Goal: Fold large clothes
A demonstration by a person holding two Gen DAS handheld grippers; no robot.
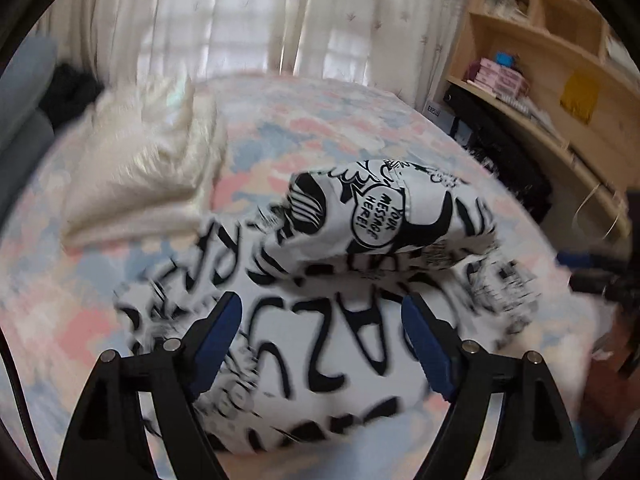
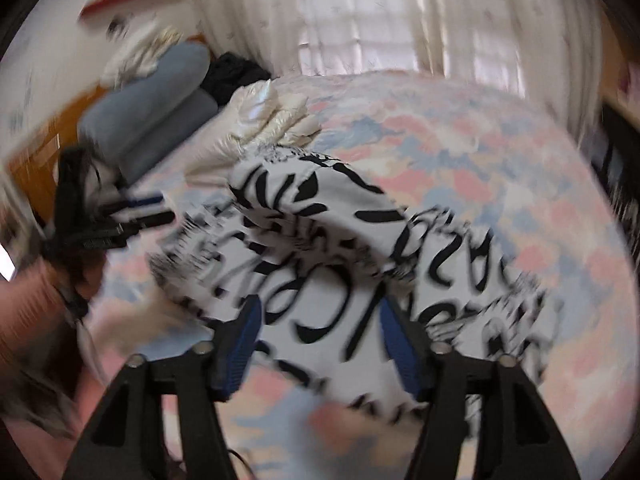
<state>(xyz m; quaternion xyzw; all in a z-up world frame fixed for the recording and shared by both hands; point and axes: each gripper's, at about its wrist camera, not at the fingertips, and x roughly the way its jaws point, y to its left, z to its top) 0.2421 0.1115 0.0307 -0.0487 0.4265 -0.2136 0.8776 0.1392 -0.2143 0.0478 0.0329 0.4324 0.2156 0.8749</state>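
Cloth printed in black comic lettering on white, the garment (image 1: 340, 280) lies in a rumpled heap on the bed (image 1: 60, 280), one flap with a speech bubble lifted and folded over the rest. Its fabric looks thin and soft, creased into loose ridges; much of it is blurred. The bedspread beneath is a pastel patchwork of pink, blue and cream. A glossy cream pillow (image 1: 144, 160) sits towards the bed's far left corner, near the pale curtain (image 1: 240, 20).

The left gripper (image 1: 322, 308) hangs over the garment's near part with its blue-padded jaws spread wide, nothing pinched. The right gripper (image 2: 320, 312) is likewise spread over the garment, pads clear of the cloth. Bare bedspread lies open along the far edge and the right side. A wooden shelf unit (image 1: 560, 60) stands beyond the bed's right edge.
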